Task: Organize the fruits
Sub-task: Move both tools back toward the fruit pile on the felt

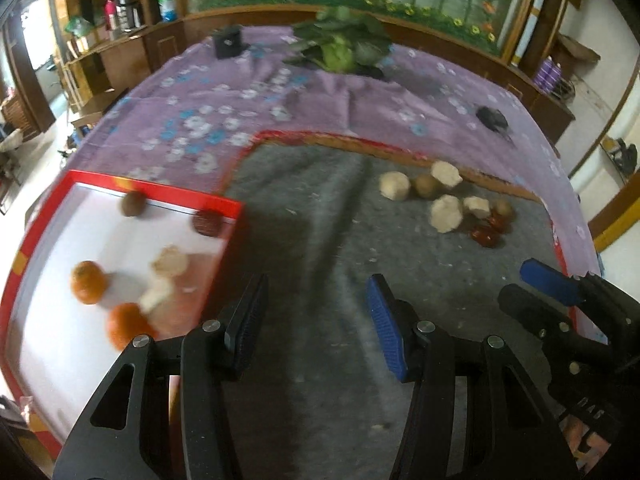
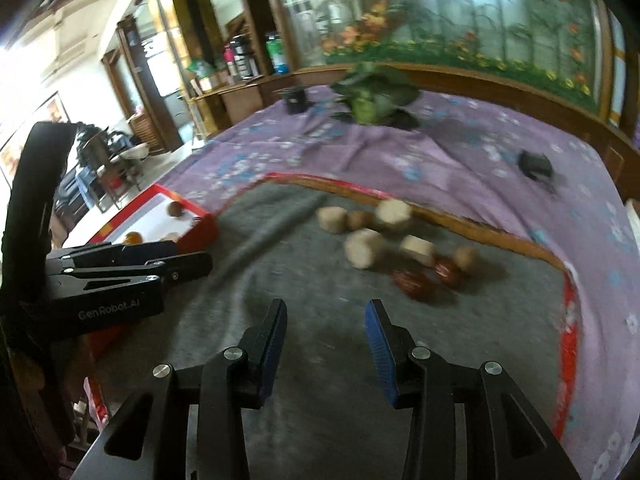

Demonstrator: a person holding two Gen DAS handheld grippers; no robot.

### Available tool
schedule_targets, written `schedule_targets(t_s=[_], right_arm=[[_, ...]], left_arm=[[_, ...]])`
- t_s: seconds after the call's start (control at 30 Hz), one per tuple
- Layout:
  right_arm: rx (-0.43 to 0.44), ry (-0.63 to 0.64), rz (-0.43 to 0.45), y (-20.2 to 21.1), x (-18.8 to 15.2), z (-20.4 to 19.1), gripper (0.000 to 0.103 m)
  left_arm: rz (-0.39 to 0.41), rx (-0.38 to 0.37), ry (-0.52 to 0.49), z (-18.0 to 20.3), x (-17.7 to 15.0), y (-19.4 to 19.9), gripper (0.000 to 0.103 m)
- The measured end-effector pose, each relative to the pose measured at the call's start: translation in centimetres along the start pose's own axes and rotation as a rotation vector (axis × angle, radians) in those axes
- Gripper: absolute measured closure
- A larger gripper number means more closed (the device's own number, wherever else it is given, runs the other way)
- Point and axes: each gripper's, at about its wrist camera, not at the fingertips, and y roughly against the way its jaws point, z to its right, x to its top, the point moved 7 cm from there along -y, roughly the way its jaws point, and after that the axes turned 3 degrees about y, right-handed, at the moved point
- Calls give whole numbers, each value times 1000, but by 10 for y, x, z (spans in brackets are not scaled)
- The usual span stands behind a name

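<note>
A red-rimmed white box [image 1: 100, 184] sits at the left and holds two oranges [image 1: 88, 282], pale chunks [image 1: 169, 263], a brown fruit [image 1: 133, 203] and a dark red fruit [image 1: 207, 222]. A pile of pale chunks [image 1: 446, 208], brown fruits [image 1: 426, 186] and dark red fruits [image 1: 486, 234] lies on the grey mat [image 1: 320, 240] at the right; the pile shows in the right wrist view [image 2: 362, 248]. My left gripper [image 1: 318, 312] is open and empty over the mat beside the box. My right gripper [image 2: 326, 334] is open and empty, short of the pile.
A purple flowered cloth [image 1: 200, 120] covers the table around the mat. A leafy green vegetable [image 1: 340, 46] and two small black objects [image 1: 228, 42] [image 1: 493, 118] lie at the back. The box also shows in the right wrist view [image 2: 196, 220]. Wooden shelving stands behind.
</note>
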Motion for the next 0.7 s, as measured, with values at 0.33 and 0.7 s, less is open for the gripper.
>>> schedule_targets(t_s=[0.33, 0.7], right_arm=[[9, -41, 26, -7, 10, 27, 63], [18, 136, 2, -31, 30, 19, 63]], left_arm=[[-41, -19, -6, 20, 10, -22, 52], [-47, -28, 9, 20, 24, -32, 52]])
